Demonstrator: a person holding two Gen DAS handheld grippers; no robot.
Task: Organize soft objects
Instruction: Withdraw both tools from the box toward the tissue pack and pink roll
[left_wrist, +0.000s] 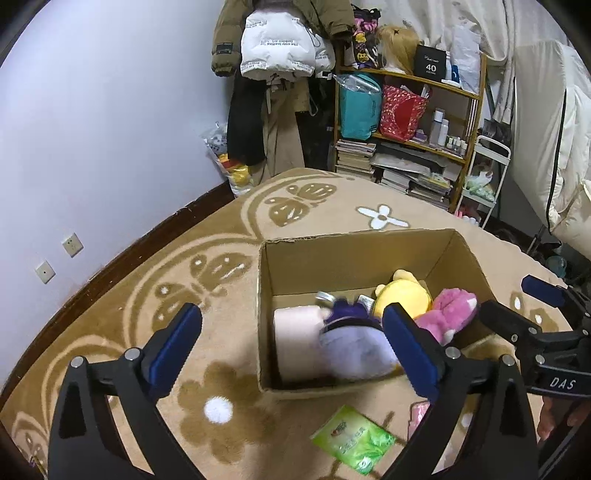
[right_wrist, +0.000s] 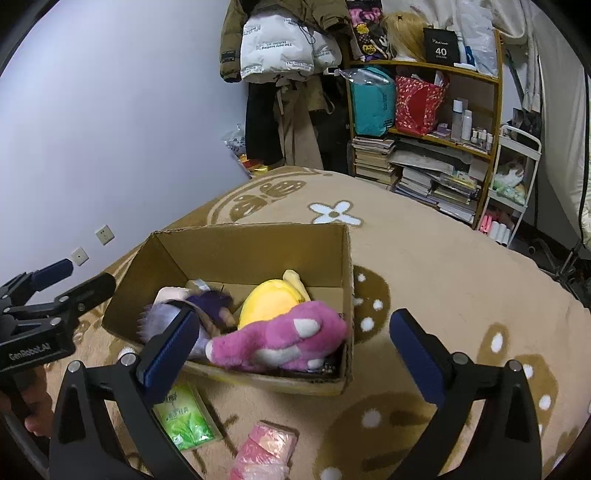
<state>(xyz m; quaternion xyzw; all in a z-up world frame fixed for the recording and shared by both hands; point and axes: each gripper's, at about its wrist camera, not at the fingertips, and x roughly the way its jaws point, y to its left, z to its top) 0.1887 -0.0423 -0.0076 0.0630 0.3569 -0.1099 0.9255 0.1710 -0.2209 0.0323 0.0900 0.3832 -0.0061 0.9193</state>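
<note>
An open cardboard box (left_wrist: 354, 254) (right_wrist: 240, 247) stands on the carpet. In it lie a purple plush (left_wrist: 354, 347) (right_wrist: 162, 321), a yellow plush (left_wrist: 402, 299) (right_wrist: 269, 301), a pink plush (left_wrist: 452, 312) (right_wrist: 288, 339) and a pale pink soft roll (left_wrist: 297, 343). My left gripper (left_wrist: 291, 341) is open and empty above the box's near left corner. My right gripper (right_wrist: 293, 345) is open and empty just above the pink plush. A green tissue pack (left_wrist: 352, 439) (right_wrist: 184, 419) and a pink pack (right_wrist: 266, 450) lie on the carpet in front of the box.
A patterned tan carpet (left_wrist: 221, 229) covers the floor. A wooden shelf (left_wrist: 413, 122) with bags, books and bottles stands at the back. Coats hang on a rack (left_wrist: 280, 55). A white cart (right_wrist: 513, 184) stands at the right.
</note>
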